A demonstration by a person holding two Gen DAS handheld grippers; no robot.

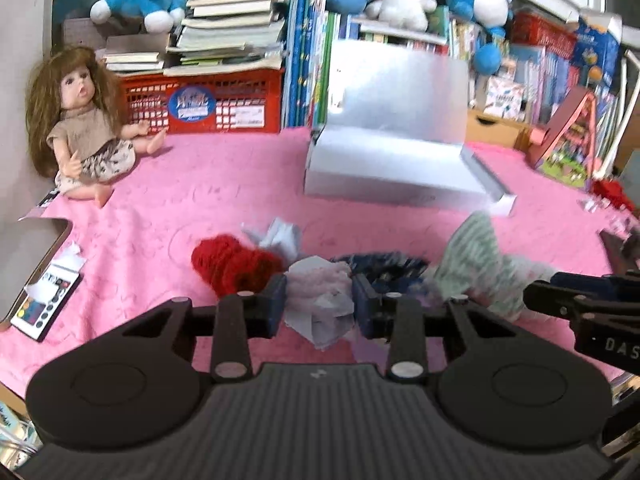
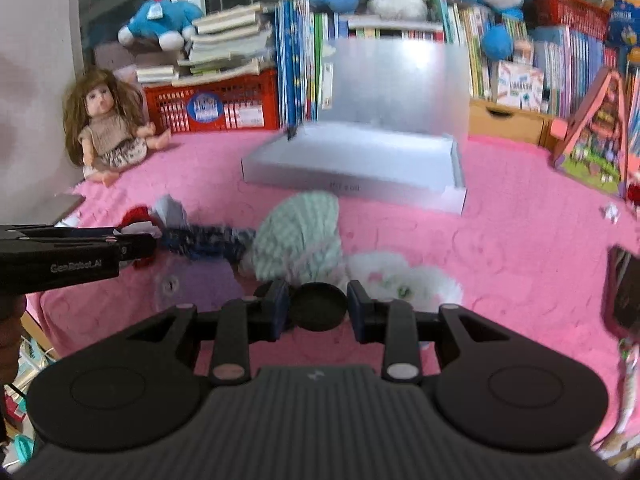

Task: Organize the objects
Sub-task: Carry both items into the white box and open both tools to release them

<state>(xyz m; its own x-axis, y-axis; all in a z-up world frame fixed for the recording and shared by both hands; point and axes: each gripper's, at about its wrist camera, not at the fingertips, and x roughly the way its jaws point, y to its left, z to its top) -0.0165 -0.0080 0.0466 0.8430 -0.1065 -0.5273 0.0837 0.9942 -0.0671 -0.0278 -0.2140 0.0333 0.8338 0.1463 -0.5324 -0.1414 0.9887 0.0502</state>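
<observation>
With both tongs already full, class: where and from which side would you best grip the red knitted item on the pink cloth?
Grip the red knitted item across its rounded upper lobe, coming from above and the left. That lobe bulges clear of the pink cloth, while its right side is crowded by crumpled white paper and the left tongs, so the left looks freest.

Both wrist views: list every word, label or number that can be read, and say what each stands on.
"GenRobot.AI": on the side of the left hand-held gripper, seen in the right wrist view.
"DAS", cut off at the picture's edge: on the right hand-held gripper, in the left wrist view.
Too blurred to read: the round blue label on the red basket, the print on the white box front, the book spines.
</observation>
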